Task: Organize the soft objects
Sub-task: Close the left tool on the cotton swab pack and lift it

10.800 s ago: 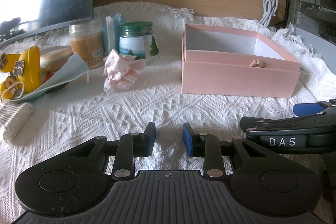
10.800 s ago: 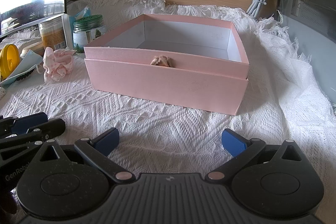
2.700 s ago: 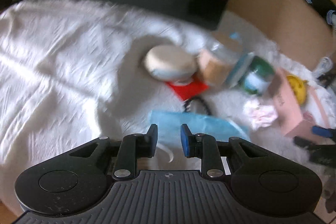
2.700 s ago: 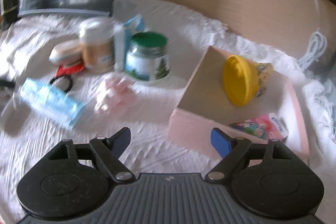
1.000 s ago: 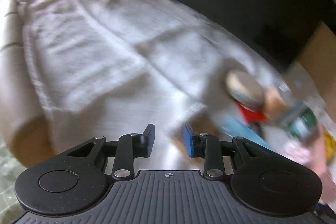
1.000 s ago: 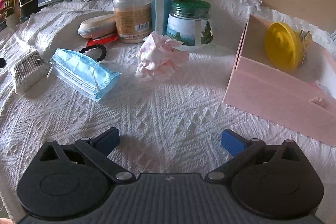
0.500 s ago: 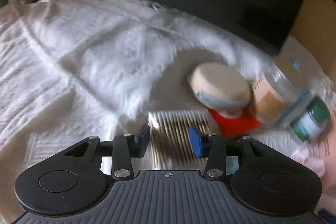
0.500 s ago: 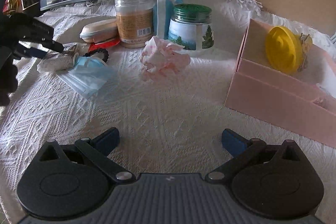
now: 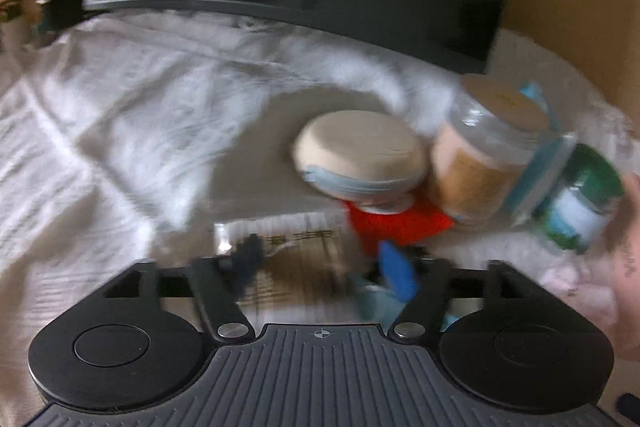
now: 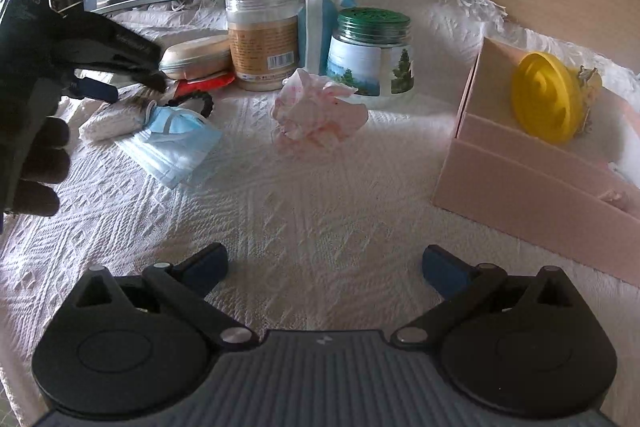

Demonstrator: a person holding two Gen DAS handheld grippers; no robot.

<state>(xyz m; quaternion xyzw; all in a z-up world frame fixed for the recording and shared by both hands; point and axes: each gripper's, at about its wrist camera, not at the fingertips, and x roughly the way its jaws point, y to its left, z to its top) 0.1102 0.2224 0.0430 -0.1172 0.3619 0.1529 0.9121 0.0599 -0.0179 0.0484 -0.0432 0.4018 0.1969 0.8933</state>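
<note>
cotton-swab pack: white, ribbed | left tool spread round it

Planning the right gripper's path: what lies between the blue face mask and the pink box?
In the right wrist view, the crumpled pink tissue lies between the face mask and pink box; otherwise bare tablecloth.

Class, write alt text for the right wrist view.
The open right gripper hovers over a white tablecloth, while the left gripper reaches a cotton swab pack beside a blue face mask. A pink box holds a yellow toy.
</note>
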